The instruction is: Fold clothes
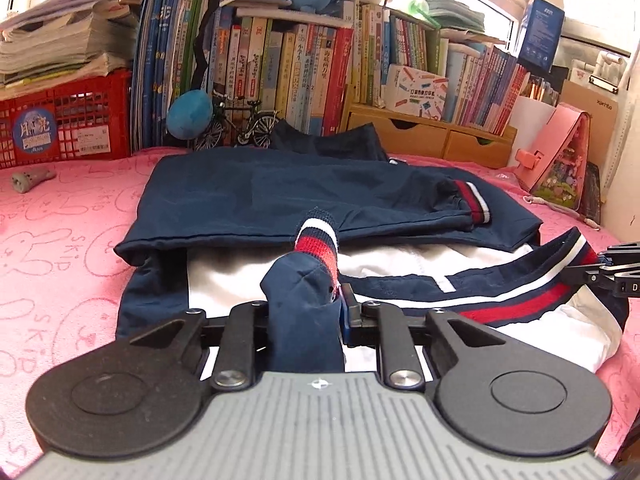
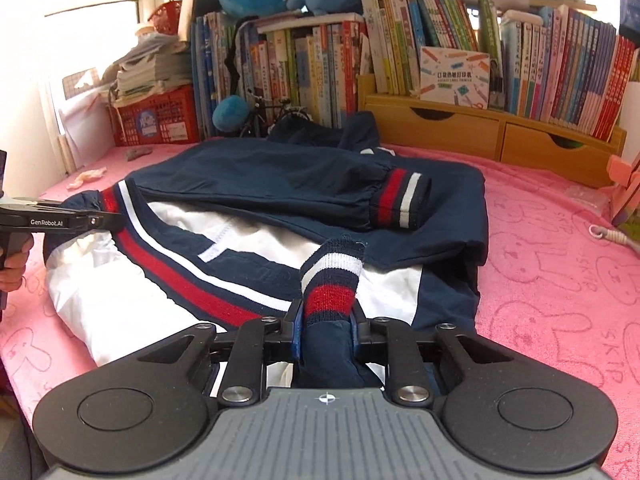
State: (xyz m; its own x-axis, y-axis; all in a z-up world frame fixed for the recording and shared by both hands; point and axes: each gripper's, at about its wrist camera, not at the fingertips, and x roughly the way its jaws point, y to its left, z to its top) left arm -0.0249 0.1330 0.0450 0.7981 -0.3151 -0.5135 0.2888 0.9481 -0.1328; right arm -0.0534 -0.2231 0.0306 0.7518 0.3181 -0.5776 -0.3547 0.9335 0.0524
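Note:
A navy jacket (image 1: 280, 184) (image 2: 280, 176) lies on the pink bunny-print cover (image 1: 60, 240) (image 2: 560, 280). Its lower part is turned up, showing white lining (image 1: 240, 276) (image 2: 120, 288). One sleeve lies across it, ending in a red-white-navy cuff (image 1: 472, 204) (image 2: 400, 200). My left gripper (image 1: 304, 308) is shut on one end of the striped hem band (image 1: 520, 296) (image 2: 180, 276). My right gripper (image 2: 326, 316) is shut on the other end. The hem hangs stretched between them, just above the lining. Each gripper shows at the other view's edge: right (image 1: 600, 270), left (image 2: 100, 222).
Behind the jacket stand a row of books (image 1: 304, 64) (image 2: 400, 52), wooden drawers (image 1: 432, 136) (image 2: 500, 132), a model bicycle (image 1: 240, 124) and a blue plush ball (image 1: 188, 114). A red crate (image 1: 60, 124) is back left, a pink case (image 1: 568, 160) right. A hand (image 2: 12, 264) holds the left gripper.

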